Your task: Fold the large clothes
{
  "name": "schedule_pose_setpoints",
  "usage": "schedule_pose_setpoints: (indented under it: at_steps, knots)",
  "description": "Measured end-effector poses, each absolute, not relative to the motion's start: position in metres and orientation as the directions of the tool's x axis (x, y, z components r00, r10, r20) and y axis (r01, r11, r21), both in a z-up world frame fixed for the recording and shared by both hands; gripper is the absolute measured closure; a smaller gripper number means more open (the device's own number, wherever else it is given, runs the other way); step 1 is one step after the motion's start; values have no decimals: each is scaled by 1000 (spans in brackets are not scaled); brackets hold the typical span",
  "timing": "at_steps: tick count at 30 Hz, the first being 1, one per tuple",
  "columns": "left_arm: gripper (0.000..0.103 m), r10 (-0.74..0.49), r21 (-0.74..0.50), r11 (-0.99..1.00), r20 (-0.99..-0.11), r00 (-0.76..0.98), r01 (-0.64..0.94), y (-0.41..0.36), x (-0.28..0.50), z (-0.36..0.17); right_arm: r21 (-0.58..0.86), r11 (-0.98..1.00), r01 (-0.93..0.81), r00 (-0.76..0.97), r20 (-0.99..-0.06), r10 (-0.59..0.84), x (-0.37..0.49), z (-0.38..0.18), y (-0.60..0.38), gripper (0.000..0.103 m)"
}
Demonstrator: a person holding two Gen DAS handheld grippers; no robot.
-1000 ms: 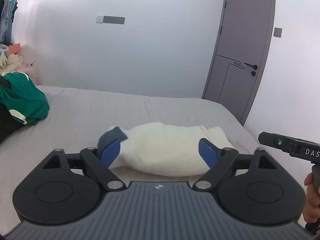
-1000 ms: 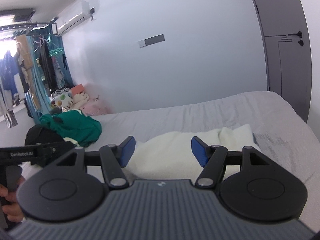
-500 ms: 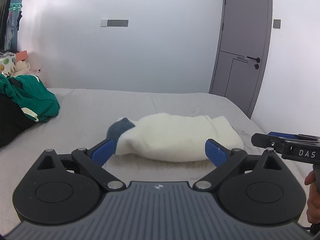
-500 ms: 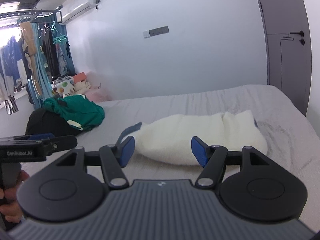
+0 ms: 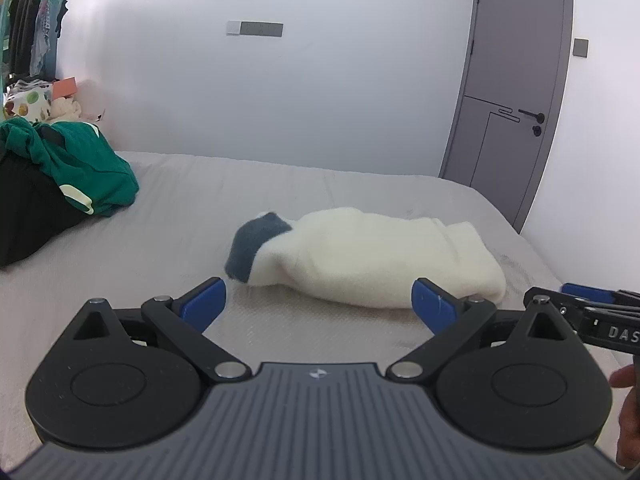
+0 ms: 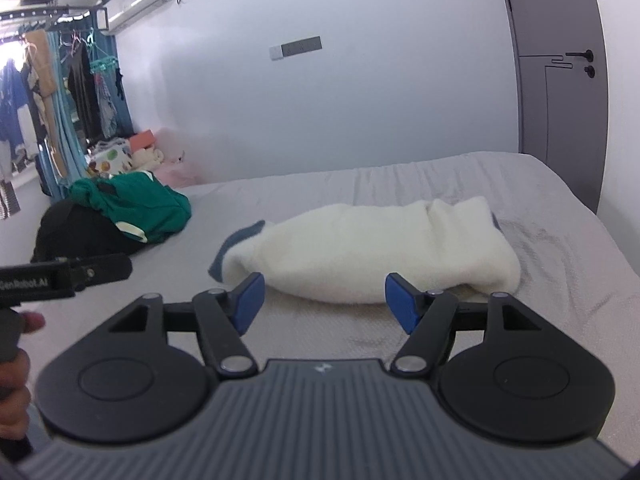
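Both grippers have backed off and dropped since a second ago: the white fleece garment [image 5: 372, 258] sat between each set of jaws then, now it lies on the bed [image 5: 192, 216] just ahead of both, clear of the blue pads. Left gripper [image 5: 320, 304] jaws are wide apart with nothing between them; its left pad points toward the grey-blue trim [image 5: 254, 246] end of the bundle. Right gripper [image 6: 324, 302] jaws are opening, also nothing between them, only bare sheet, with the garment's near edge just beyond the tips. Each gripper shows at the side of the other's view, so they sit side by side, near each other. Progress, my read: the fleece looks folded down to a compact long bundle and released, so this piece is done or one fold short; can't tell whether the far side is tidy. Left of the left jaws, well apart from the bundle, a green garment [image 5: 80, 168] sits crumpled on top of a black one [image 5: 28, 216], both unfolded. Likely those are what remains. Next move probably shifts the white bundle aside or goes for the green one.
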State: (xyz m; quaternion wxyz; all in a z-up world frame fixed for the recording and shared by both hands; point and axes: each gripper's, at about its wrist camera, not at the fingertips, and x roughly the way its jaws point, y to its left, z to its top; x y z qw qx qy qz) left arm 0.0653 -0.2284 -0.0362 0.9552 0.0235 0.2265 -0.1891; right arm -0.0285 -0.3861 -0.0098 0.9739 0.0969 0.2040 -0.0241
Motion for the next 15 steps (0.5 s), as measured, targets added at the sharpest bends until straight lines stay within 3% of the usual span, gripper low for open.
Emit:
schedule_pose_setpoints:
  at_steps: [1, 4, 15]
  knots:
    - [2, -350, -44, 928, -444, 824, 371, -228, 66, -37, 177, 980, 93, 917, -399, -15, -29, -10, -387, 13]
    - [2, -348, -49, 929, -454, 820, 367, -229, 67, -39, 167, 979, 115, 918, -395, -41, -28, -11, -388, 3]
    - [2, -340, -51, 932, -456, 822, 358, -229, 69, -41, 163, 978, 131, 904, -424, -51, -27, -19, -389, 3]
